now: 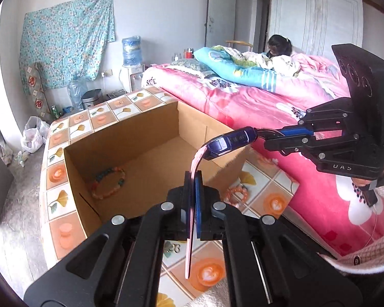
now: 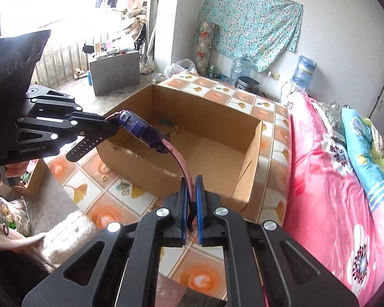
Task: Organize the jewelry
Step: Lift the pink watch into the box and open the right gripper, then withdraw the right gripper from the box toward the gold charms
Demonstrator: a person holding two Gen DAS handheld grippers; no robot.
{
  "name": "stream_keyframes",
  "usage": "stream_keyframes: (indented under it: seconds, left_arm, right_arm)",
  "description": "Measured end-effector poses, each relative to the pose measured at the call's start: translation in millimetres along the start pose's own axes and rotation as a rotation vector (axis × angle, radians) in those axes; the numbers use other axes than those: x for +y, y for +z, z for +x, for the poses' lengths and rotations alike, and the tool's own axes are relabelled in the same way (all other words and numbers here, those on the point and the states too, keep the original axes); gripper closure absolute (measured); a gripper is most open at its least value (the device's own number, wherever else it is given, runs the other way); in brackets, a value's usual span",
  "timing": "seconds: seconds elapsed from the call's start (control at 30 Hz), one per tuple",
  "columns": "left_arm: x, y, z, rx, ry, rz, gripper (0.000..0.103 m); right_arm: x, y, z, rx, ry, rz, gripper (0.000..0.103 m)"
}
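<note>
- The left gripper [image 1: 193, 192] was clamped tight on one end of the watch [image 1: 226, 144], pinching the pink strap edge-on so that its loose tail hung down below the pads
- The watch, a blue-cased piece on a pink band, was stretched in the air above the near wall of the cardboard box [image 1: 130, 138], one strap end in each gripper; by my reading, holding both ends kept the floppy band from swinging while it was carried towards the box
- The right gripper [image 2: 192, 194] was closed just as narrowly on the other strap end, with the band running up from between its blue pads to the watch case [image 2: 138, 125]
- Inside the box, on its floor, lay a beaded bracelet [image 1: 108, 183], so the box appeared to serve as the collecting place
- Just outside the box, by its near right corner, a second, coral-coloured bracelet [image 1: 236, 194] was waiting on the cloth, and a few small metal pieces [image 2: 124, 188] lay in front of the box's near wall
- The box stood on a low table under a tiled tablecloth [image 1: 56, 174] printed with orange roses and ginkgo leaves
- To the right of the box, a bed with a pink floral quilt [image 2: 327, 179] pressed against the table; behind the box stood a water dispenser [image 1: 131, 61], and a floral sheet [image 1: 66, 38] hung on the grey wall
</note>
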State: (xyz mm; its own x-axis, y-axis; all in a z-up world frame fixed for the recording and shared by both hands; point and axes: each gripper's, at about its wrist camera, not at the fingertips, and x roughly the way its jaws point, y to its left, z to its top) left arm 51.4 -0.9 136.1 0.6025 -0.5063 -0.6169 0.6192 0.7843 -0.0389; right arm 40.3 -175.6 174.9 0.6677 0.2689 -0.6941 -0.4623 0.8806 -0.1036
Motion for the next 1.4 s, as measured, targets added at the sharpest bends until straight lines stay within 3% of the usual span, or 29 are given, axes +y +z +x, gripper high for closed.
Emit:
stream_keyframes:
  seconds: [0.1,0.27,0.43,0.63,0.8,0.87,1.0,1.07,1.13,1.3,1.4]
  left_arm:
    - [31,26,27,0.067,-0.023,-0.082,0.101]
    - [77,41,98,0.252,-0.03,-0.193,0.101]
    - [102,35,163,0.426,-0.02,-0.235,0.101]
    - [128,33,213,0.568,-0.052,-0.306,0.101]
    - [141,26,239,0.655,-0.073,-0.375,0.101]
    - [146,24,242,0.667,-0.069,-0.401,0.101]
    - [151,23,239,0.663,-0.077,-0.442,0.096]
    - [151,22,236,0.662,-0.091,-0.457,0.092]
    - [149,22,232,0.664,-0.109,-0.466,0.08]
    - [147,19,222,0.676,-0.164,-0.505,0.074]
    - [145,24,205,0.634,-0.159,-0.501,0.064]
  right_arm:
    - [-33,33,40,0.08,0.075,0.046,0.097]
    - [-65,61,134,0.328,0.156,0.079,0.097]
    - [-72,72,200,0.493,0.132,-0.004,0.097]
    - [-81,86,251,0.601,0.106,-0.063,0.096]
    - [-84,101,271,0.599,0.059,-0.099,0.09]
    - [-88,107,275,0.583,0.045,-0.089,0.079]
    - [-93,116,275,0.551,0.047,-0.048,0.074]
    - [-94,115,272,0.537,0.049,-0.042,0.074]
    - [-93,114,268,0.522,0.036,-0.056,0.071]
    - [-99,111,257,0.514,0.027,-0.027,0.065]
    - [-99,110,243,0.5,0.022,-0.001,0.063]
